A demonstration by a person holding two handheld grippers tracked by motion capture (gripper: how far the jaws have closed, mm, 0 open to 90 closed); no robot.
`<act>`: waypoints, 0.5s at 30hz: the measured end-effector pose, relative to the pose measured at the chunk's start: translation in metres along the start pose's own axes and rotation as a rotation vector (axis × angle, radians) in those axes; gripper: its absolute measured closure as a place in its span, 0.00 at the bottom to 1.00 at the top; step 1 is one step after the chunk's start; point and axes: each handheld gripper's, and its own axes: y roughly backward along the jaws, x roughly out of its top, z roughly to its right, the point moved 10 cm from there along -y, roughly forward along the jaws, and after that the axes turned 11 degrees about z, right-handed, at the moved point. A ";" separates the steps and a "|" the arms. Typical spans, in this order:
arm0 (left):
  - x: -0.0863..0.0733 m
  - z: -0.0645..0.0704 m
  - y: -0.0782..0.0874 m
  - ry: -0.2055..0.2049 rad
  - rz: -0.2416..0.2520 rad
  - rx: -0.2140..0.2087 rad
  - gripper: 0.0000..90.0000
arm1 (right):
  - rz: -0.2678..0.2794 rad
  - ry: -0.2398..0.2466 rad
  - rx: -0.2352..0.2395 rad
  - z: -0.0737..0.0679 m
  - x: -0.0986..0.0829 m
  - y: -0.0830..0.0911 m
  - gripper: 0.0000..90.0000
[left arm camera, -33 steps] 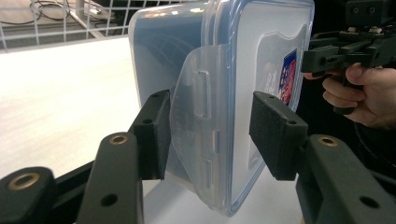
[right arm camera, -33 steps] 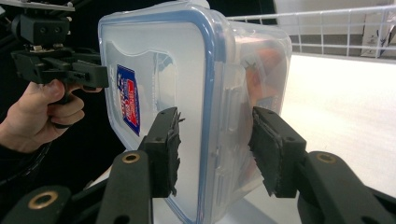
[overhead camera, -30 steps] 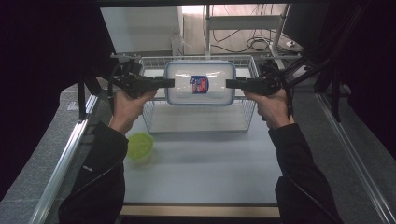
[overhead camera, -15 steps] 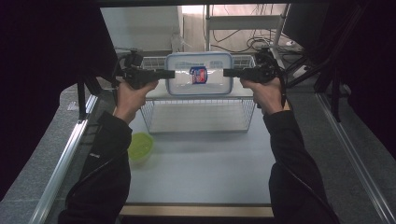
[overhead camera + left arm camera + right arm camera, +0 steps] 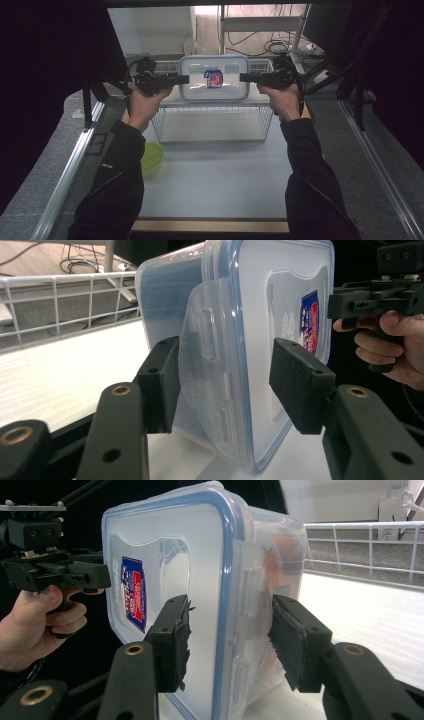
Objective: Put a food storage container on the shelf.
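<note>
A clear plastic container (image 5: 200, 89) with a blue-rimmed lid and a red-and-blue sticker (image 5: 213, 78) hangs level over the far half of a wire basket (image 5: 156, 126). My left gripper (image 5: 184, 78) grips its left end and my right gripper (image 5: 244, 77) its right end. In the left gripper view my jaws (image 5: 222, 385) straddle the container's (image 5: 260, 315) flared side latch and lid rim. The right gripper view shows the same hold (image 5: 230, 635) on the other latch of the container (image 5: 165, 555). Each view also shows the other hand's gripper across the lid.
A small green bowl (image 5: 151, 156) sits on the white table (image 5: 215, 185) left of the basket, close to the person's left sleeve. Metal rails run along both table sides. Shelving and cables stand behind the basket.
Both grippers have carried the container away from the person, from over the basket's middle toward its far side. The hold on both ends looks the same.
</note>
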 end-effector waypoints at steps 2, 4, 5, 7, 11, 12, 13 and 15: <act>0.000 0.000 0.000 -0.004 0.002 0.006 0.51 | 0.000 0.006 -0.001 0.000 0.000 0.000 0.56; 0.000 -0.003 -0.001 -0.033 0.002 0.038 0.50 | -0.007 0.024 -0.011 0.000 0.000 -0.001 0.55; 0.001 -0.003 -0.002 -0.035 0.003 0.038 0.49 | -0.006 0.029 -0.016 0.000 0.000 -0.001 0.55; 0.001 -0.004 -0.002 -0.034 0.003 0.035 0.49 | 0.000 0.022 -0.014 0.001 0.000 -0.001 0.55; -0.001 -0.005 -0.003 -0.059 -0.010 0.063 0.48 | 0.002 0.018 -0.026 0.002 0.000 -0.002 0.54; -0.001 -0.005 -0.003 -0.059 -0.010 0.063 0.51 | 0.002 0.018 -0.026 0.002 0.000 -0.002 0.54; -0.002 -0.005 -0.004 -0.069 -0.023 0.064 0.51 | 0.000 0.021 -0.030 0.002 0.000 -0.002 0.54; -0.007 -0.008 -0.005 -0.105 -0.058 0.090 0.54 | -0.008 0.039 -0.046 0.003 0.000 -0.003 0.50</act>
